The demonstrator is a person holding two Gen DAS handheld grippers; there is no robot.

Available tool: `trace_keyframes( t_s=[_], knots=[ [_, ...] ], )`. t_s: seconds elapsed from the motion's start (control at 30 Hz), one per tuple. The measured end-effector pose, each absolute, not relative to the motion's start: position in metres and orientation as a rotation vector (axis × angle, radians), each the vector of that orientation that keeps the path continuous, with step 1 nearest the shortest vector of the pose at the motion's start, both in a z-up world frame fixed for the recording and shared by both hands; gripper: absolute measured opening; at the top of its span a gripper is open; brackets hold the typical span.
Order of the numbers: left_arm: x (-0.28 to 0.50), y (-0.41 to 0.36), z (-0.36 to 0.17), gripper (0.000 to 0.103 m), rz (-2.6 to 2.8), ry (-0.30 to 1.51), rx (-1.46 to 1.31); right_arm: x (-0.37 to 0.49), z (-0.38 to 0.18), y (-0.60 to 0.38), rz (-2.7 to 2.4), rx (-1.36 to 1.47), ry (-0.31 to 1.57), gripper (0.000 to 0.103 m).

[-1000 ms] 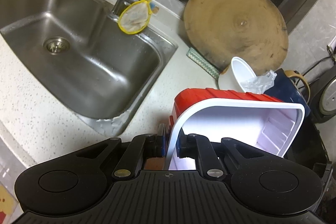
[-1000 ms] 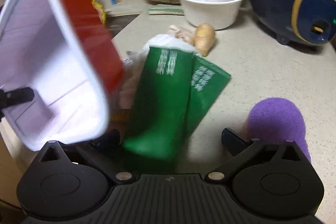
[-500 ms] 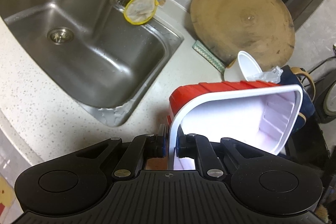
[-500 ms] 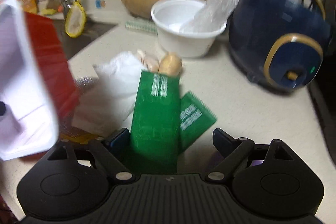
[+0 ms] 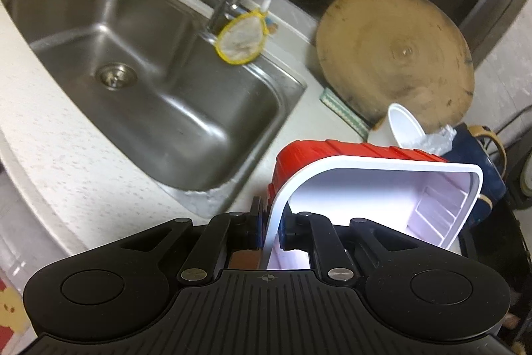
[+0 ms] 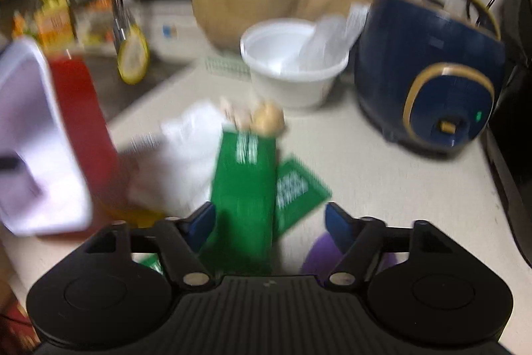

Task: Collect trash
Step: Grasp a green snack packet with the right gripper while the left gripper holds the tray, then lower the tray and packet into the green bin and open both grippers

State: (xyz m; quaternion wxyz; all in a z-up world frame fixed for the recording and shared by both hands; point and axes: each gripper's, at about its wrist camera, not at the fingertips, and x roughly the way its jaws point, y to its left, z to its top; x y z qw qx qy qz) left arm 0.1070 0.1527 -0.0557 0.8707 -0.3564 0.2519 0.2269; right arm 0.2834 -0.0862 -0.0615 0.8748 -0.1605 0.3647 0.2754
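The left gripper (image 5: 272, 230) pinches the white rim of a red plastic tray (image 5: 372, 185) held above the counter, right of the steel sink (image 5: 139, 79). The right gripper (image 6: 270, 218), jaws just closing but still spread, straddles a green foil packet (image 6: 244, 185); whether the pads touch it is unclear. Beyond the packet sits a white bowl (image 6: 292, 69).

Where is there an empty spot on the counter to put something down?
Bare counter lies in front of the blue cooker, right of the green packet. More bare counter runs along the sink's near edge. It is crowded from the red and white box to the white bowl.
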Motion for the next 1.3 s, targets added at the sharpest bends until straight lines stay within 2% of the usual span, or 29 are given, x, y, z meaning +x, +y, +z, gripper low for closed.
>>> trace_keyframes(
  t_s=[0.07, 0.1, 0.2, 0.3, 0.63, 0.8, 1.0, 1.17, 1.3],
  knots=[
    [0.098, 0.157, -0.053, 0.012, 0.488, 0.515, -0.743, 0.277, -0.065, -0.086, 0.592, -0.338, 0.775, 0.051],
    [0.093, 0.159, -0.051, 0.012, 0.495, 0.506, -0.735, 0.273, -0.063, -0.086, 0.609, -0.332, 0.79, 0.035],
    [0.076, 0.168, -0.044, 0.012, 0.525, 0.481, -0.708, 0.265, -0.057, -0.081, 0.624, -0.33, 0.792, 0.011],
    [0.057, 0.179, -0.038, 0.012, 0.547, 0.459, -0.697, 0.259, -0.049, -0.08, 0.631, -0.313, 0.783, 0.006],
    [-0.032, 0.22, -0.028, 0.012, 0.598, 0.401, -0.669, 0.214, -0.018, -0.069, 0.641, -0.256, 0.741, 0.004],
    [-0.073, 0.231, -0.045, 0.012, 0.543, 0.493, -0.681, 0.174, -0.008, -0.067, 0.683, -0.218, 0.742, 0.004],
    [-0.097, 0.213, -0.108, 0.012, 0.443, 0.74, -0.702, 0.121, -0.027, -0.073, 0.725, -0.154, 0.848, 0.004],
    [-0.092, 0.18, -0.19, 0.012, 0.34, 1.038, -0.739, 0.078, -0.047, -0.09, 0.767, -0.079, 0.964, 0.004],
    [-0.066, 0.147, -0.258, 0.012, 0.268, 1.209, -0.742, 0.06, -0.066, -0.1, 0.754, -0.058, 1.05, 0.004]
  ],
)
